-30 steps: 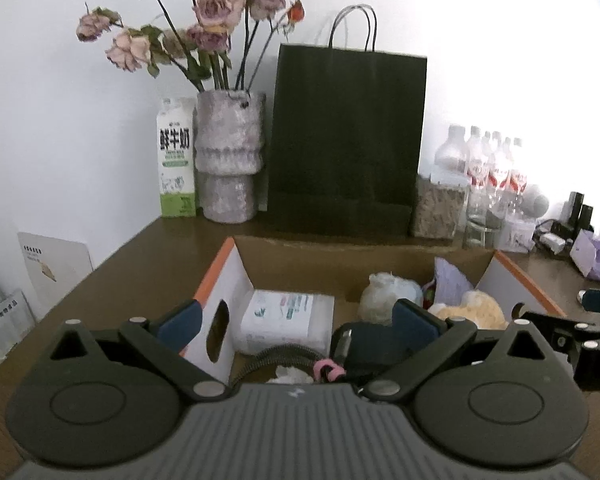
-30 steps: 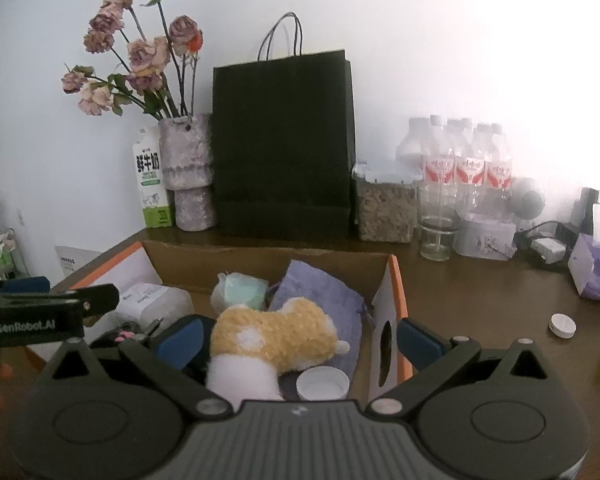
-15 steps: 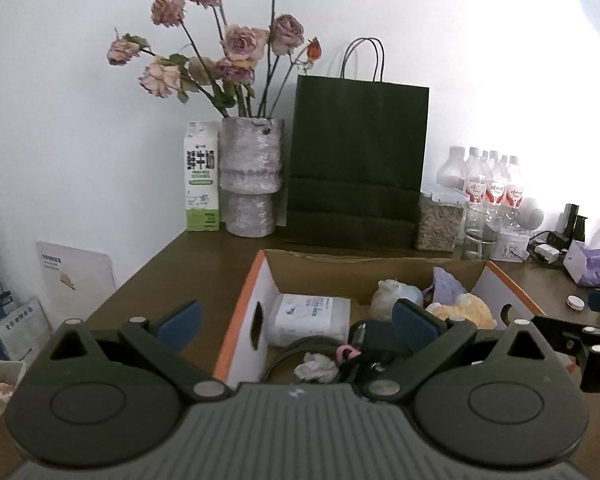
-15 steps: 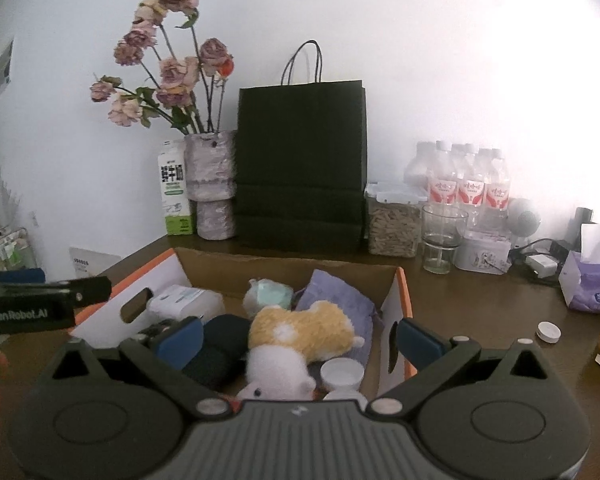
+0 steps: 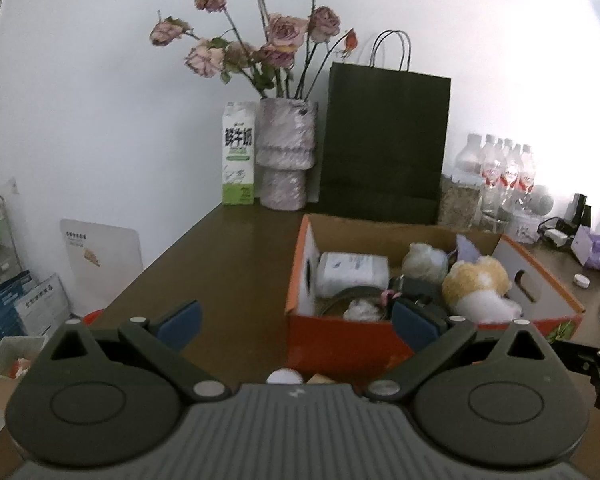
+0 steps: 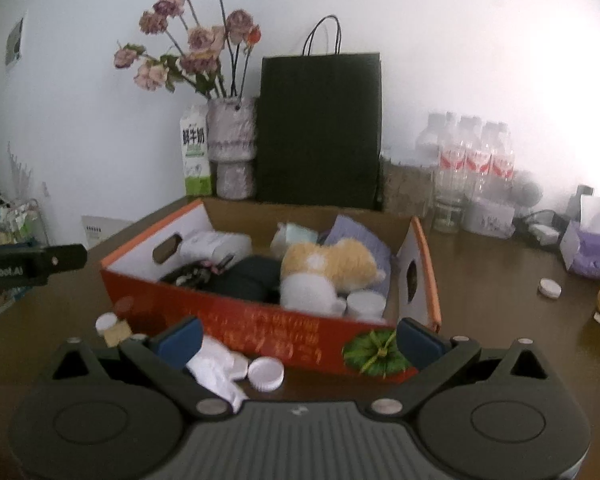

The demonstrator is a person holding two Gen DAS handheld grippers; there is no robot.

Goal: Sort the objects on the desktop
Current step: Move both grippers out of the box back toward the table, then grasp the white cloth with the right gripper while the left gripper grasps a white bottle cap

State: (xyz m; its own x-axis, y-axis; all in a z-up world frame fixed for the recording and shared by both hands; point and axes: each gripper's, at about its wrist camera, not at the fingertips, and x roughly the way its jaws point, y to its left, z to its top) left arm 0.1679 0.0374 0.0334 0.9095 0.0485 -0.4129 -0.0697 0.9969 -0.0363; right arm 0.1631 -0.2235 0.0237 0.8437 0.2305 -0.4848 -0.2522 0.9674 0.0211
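An orange cardboard box (image 5: 342, 340) (image 6: 236, 320) stands on the brown table, holding a white packet (image 5: 352, 276), a tan and white plush toy (image 5: 476, 284) (image 6: 328, 264), a black pouch (image 6: 246, 280), a lilac cloth bag (image 6: 360, 236) and a white cap (image 6: 366, 305). My left gripper (image 5: 296, 318) is open and empty, in front of the box's left corner. My right gripper (image 6: 298, 338) is open and empty before the box's front wall. Between its fingers on the table lie a crumpled white tissue (image 6: 216, 372) and a white bottle cap (image 6: 266, 374). Another cap (image 6: 107, 323) and a small tan block (image 6: 116, 334) lie left.
Against the wall stand a milk carton (image 5: 239, 160), a vase of dried roses (image 5: 286, 152), a black paper bag (image 5: 384, 144) and water bottles (image 6: 476, 160). A purple tissue pack (image 6: 590, 252) and a loose cap (image 6: 550, 289) lie right. The table's left edge (image 5: 148, 268) drops off.
Both grippers have pulled back and up out of the box toward the near table edge. The box's front wall and the small items in front of it have come into view.
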